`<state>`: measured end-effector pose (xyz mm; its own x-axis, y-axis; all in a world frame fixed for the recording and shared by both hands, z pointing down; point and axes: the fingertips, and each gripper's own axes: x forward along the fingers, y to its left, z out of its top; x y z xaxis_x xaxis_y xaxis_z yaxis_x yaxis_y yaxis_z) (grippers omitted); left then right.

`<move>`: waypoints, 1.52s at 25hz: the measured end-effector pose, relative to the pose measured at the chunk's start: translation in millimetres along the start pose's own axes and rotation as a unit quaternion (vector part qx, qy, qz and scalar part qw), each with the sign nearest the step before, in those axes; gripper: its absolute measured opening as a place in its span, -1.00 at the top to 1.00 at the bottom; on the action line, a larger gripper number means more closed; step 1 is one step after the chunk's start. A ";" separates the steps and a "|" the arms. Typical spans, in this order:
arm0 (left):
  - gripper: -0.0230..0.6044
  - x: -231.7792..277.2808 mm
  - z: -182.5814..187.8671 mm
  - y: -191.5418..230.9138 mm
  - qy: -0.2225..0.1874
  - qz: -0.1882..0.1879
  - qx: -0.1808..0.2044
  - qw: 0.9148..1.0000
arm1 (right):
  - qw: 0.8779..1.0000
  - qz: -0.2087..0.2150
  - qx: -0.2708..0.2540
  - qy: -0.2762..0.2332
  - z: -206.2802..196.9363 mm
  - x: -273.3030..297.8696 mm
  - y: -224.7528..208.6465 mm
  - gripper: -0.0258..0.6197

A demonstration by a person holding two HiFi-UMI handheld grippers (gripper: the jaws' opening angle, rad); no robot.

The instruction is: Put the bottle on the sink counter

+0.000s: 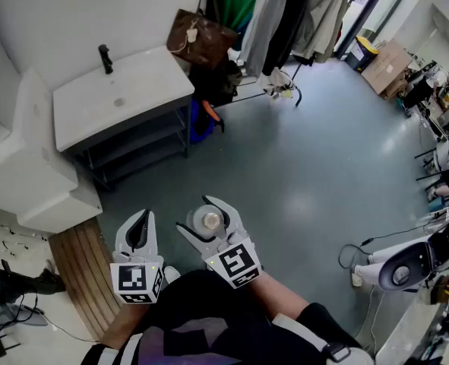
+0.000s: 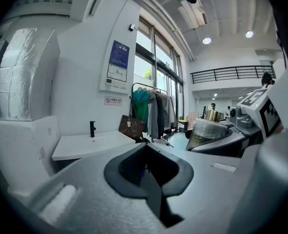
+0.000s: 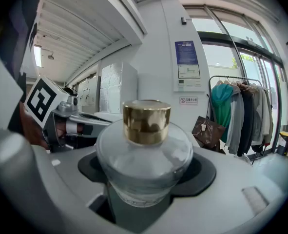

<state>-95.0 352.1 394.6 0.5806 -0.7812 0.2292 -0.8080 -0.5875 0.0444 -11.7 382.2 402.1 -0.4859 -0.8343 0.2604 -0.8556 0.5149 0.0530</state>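
Right gripper [image 1: 206, 217] clasps the gold-capped glass bottle [image 3: 144, 155] upright, likely against spilling, with the sink counter [image 1: 121, 93] at eleven o'clock; left gripper [image 1: 138, 230] is closed and empty.

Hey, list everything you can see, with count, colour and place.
bottle: 1, clear with gold cap, between the right gripper's jaws
sink counter: 1, white, far left by the wall
faucet: 1, black, on the counter's back edge
handbag: 1, brown, right of the counter
hanging clothes: several, green, grey, dark, far centre
cardboard box: 1, brown, far right
left gripper: 1, grey, shut, empty
right gripper: 1, grey, shut on the bottle
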 end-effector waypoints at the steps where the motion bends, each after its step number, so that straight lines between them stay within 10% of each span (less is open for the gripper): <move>1: 0.93 -1.0 0.2 0.2 0.000 -0.001 0.000 1.000 | 1.000 -0.001 0.000 -0.001 1.6 -0.5 1.2 -0.15; 38: 0.94 -62.5 -22.7 90.8 -0.008 0.000 -0.032 0.999 | 1.000 -0.017 0.016 -0.006 36.9 53.7 75.6 -0.15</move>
<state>-207.0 352.4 406.3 0.5818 -0.7846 0.2145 -0.8124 -0.5734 0.1060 -109.1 369.1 384.5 -0.4578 -0.8542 0.2466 -0.8772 0.4791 0.0308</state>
